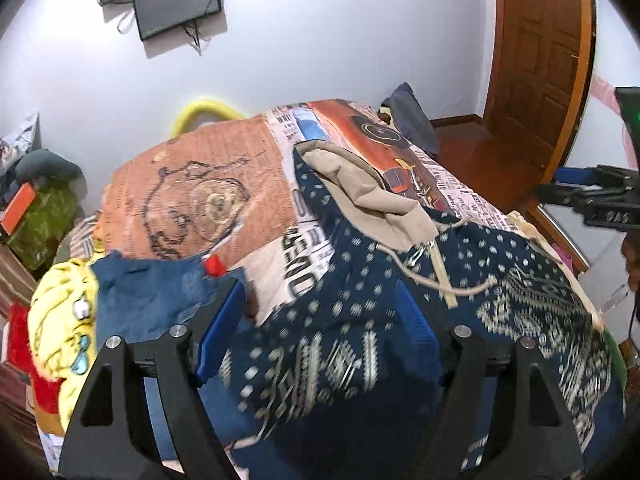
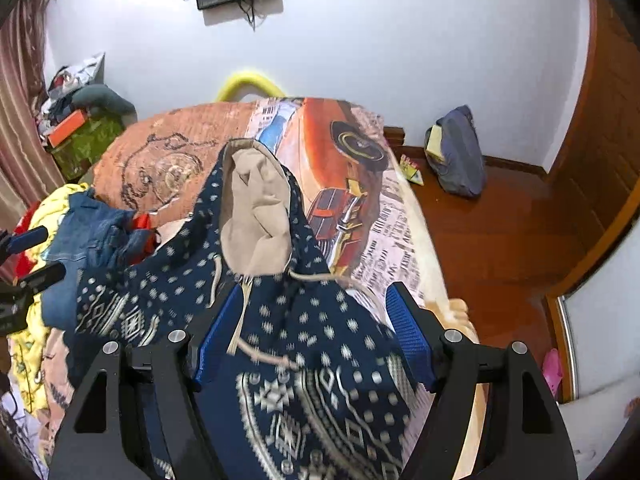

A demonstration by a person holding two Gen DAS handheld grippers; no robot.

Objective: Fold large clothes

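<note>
A navy patterned hoodie [image 1: 360, 292] with a beige hood lining [image 1: 360, 192] and pale drawstrings lies spread on the bed; it also shows in the right wrist view [image 2: 304, 320]. My left gripper [image 1: 320, 332] is open, its blue pads wide apart just above the hoodie's body. My right gripper [image 2: 308, 336] is open too, held over the hoodie's chest below the hood [image 2: 256, 208]. Neither holds cloth. The right gripper also shows at the far right of the left wrist view [image 1: 592, 196].
The bed has a printed cover [image 1: 208, 192] with a car picture [image 2: 344, 152]. A pile of clothes, blue denim [image 1: 148, 292] and yellow cloth [image 1: 60, 320], lies at the bed's left. A wooden door [image 1: 540, 60], wood floor [image 2: 500, 232] and a dark bag [image 2: 456, 156] are at the right.
</note>
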